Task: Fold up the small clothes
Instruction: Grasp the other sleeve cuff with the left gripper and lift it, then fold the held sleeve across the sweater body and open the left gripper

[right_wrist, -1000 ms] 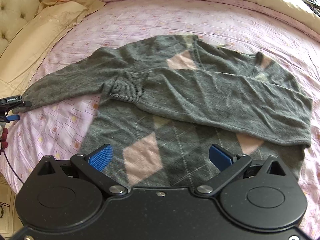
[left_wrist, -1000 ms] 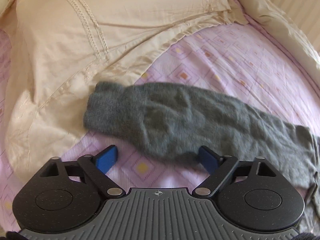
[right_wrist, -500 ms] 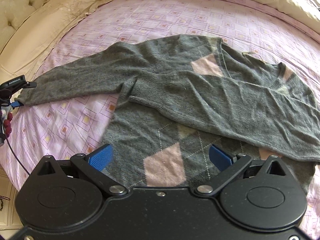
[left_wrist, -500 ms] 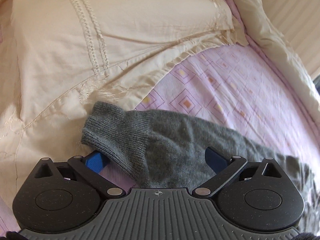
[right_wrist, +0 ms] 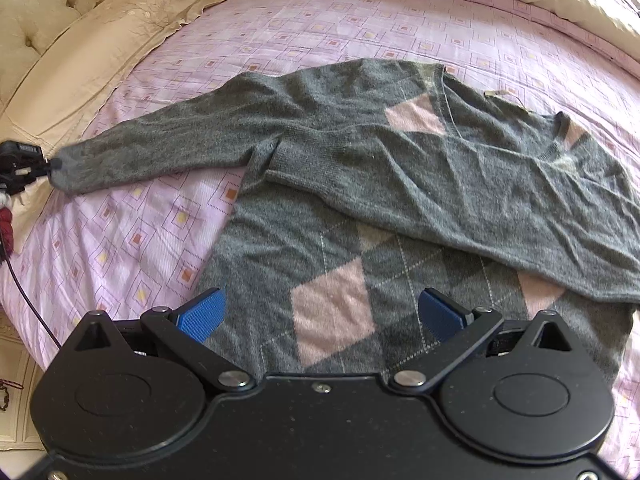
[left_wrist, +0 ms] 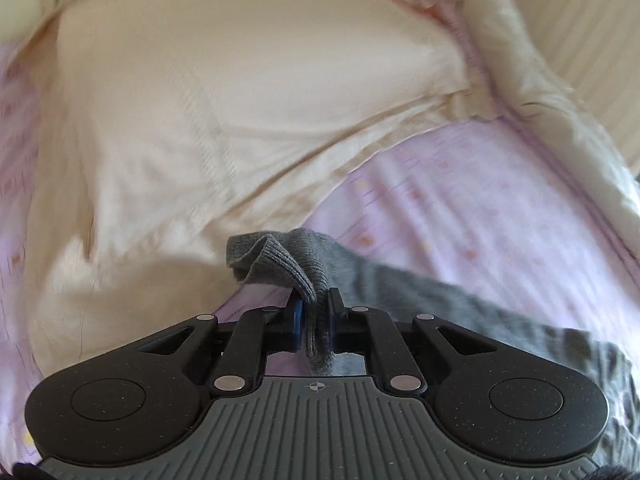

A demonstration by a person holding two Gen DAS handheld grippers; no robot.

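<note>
**One grey sweater on the bed, one cuff pinched**

A single grey sweater (right_wrist: pixel 400 184) with pink argyle diamonds lies flat on the bed's pink patterned sheet (right_wrist: pixel 132 236), its V-neck toward the far right. It has two sleeves. One sleeve (right_wrist: pixel 460 200) is folded across the chest, its ribbed cuff ending near the body's left edge. The other sleeve (right_wrist: pixel 168 140) stretches out to the left, toward a cream pillow (right_wrist: pixel 100 48).

The left claw (left_wrist: pixel 316 312) is pressed together on the ribbed cuff (left_wrist: pixel 280 260) of that outstretched sleeve; the knit bunches up between the two blue pads, just in front of the pillow's near edge. In the right wrist view this claw shows as a small dark shape at the sleeve's end on the far left.

The right claw (right_wrist: pixel 322 314) is spread wide, its two blue pads apart and holding nothing, over the near hem of the sweater, on either side of one pink diamond.
</note>
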